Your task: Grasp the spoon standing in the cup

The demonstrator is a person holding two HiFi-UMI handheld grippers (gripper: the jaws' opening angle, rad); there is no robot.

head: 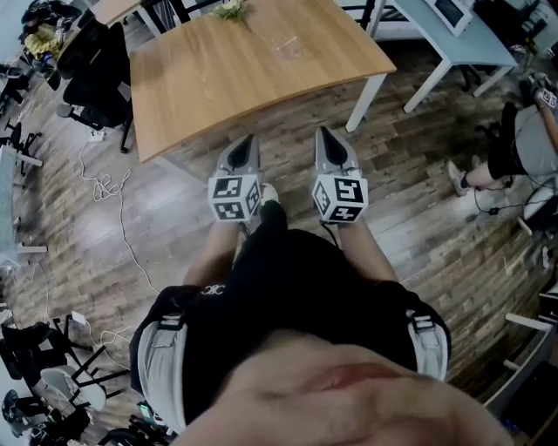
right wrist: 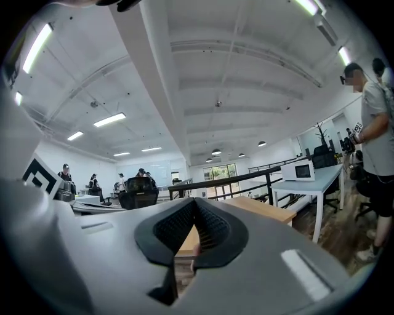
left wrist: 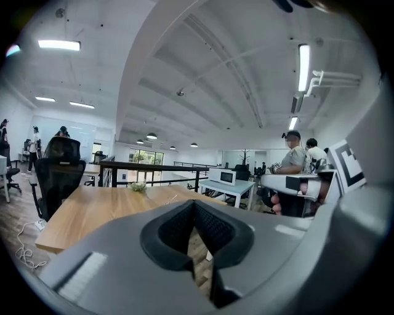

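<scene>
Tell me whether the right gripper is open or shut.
Shut: the right gripper shows its jaw tips touching, with nothing held between them.

The left gripper (head: pixel 245 144) and right gripper (head: pixel 326 135) sit side by side, jaws together.

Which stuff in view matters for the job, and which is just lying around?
Job: left gripper and right gripper, both shut and empty; wooden table. No clear cup or spoon.
Lying about: flowers, black chair, white desk, floor cables, microwave.
</scene>
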